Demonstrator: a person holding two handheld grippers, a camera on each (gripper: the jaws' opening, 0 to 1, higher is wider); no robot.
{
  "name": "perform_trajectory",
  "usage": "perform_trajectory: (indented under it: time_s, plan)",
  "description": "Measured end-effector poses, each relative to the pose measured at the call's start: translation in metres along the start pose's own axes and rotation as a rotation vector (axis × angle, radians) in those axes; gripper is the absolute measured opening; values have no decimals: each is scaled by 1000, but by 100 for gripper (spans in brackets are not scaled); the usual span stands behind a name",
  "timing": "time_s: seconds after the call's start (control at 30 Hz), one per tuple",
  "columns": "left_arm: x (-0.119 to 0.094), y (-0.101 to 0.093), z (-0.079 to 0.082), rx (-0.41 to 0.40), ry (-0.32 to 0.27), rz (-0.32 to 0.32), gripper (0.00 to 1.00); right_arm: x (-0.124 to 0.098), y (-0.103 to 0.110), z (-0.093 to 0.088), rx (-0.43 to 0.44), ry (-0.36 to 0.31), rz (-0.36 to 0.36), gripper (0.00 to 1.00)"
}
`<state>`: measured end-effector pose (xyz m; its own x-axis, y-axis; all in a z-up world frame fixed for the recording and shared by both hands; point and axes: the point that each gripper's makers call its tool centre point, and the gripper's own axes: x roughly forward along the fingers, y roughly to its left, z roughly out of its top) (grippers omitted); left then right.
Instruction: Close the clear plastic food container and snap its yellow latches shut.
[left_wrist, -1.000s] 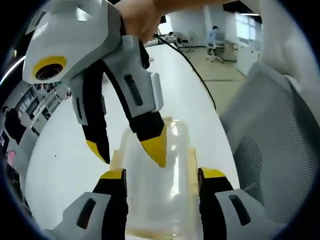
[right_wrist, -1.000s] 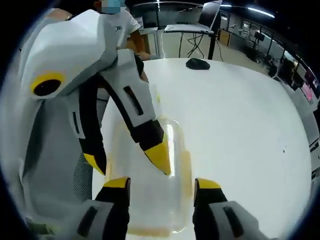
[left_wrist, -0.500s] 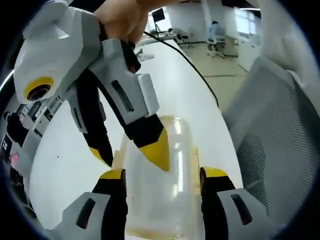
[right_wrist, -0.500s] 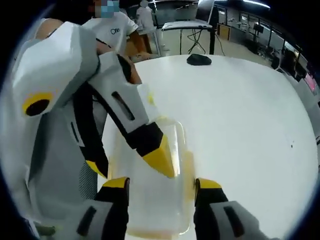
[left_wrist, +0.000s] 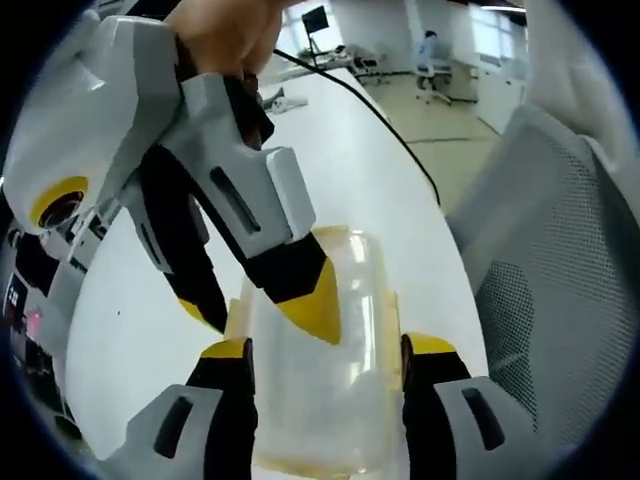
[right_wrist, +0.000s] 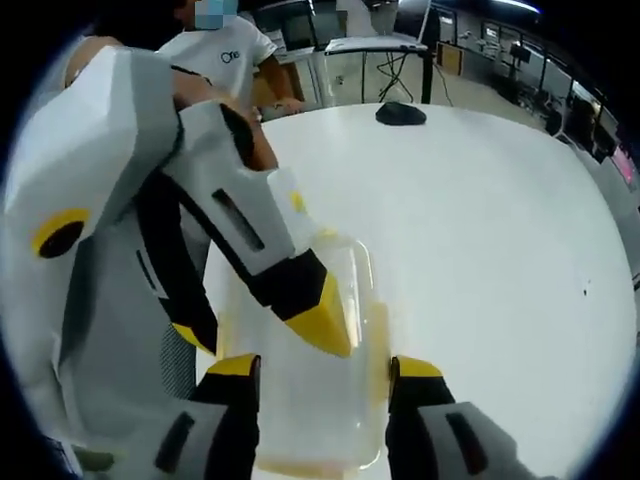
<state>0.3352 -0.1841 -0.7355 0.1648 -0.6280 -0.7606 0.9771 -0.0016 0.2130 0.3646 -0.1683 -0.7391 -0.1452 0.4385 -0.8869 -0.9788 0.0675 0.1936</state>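
Note:
The clear plastic container (left_wrist: 330, 400) lies on the white table with its lid down, yellowish latches (left_wrist: 388, 325) along its long sides. My left gripper (left_wrist: 325, 348) is open, one jaw on each side of the container's near end. My right gripper (left_wrist: 255, 305) reaches in from the upper left, open, with one yellow tip on the lid and the other beside the left edge. In the right gripper view the container (right_wrist: 300, 410) sits between the open right gripper (right_wrist: 325, 366). There the left gripper (right_wrist: 258, 328) rests one tip on the lid.
A grey mesh chair (left_wrist: 545, 300) stands close to the table's right edge. A black cable (left_wrist: 390, 135) runs across the white table (left_wrist: 130, 330). A dark object (right_wrist: 402, 114) lies at the far end of the table (right_wrist: 500, 250). A person in a white shirt (right_wrist: 225, 50) is behind.
Both cameras have shifted slightly. Each opposite gripper now looms a little larger and nearer, its tip still on the lid. The container has not moved.

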Motion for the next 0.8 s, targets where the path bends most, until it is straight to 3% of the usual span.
perform_trajectory:
  time_s: [0.3, 0.47, 0.7, 0.8]
  plan:
    - [0, 0, -1, 11, 22, 6, 55, 1, 1, 0, 12, 8, 6, 47]
    - [1, -1, -1, 28, 29, 17, 55, 3, 0, 1, 62, 33, 22, 46]
    - [3, -3, 0, 54, 38, 33, 53, 5, 2, 0, 42, 83, 46, 46]
    - [2, -1, -1, 31, 8, 37, 53, 5, 1, -1, 34, 76, 53, 45]
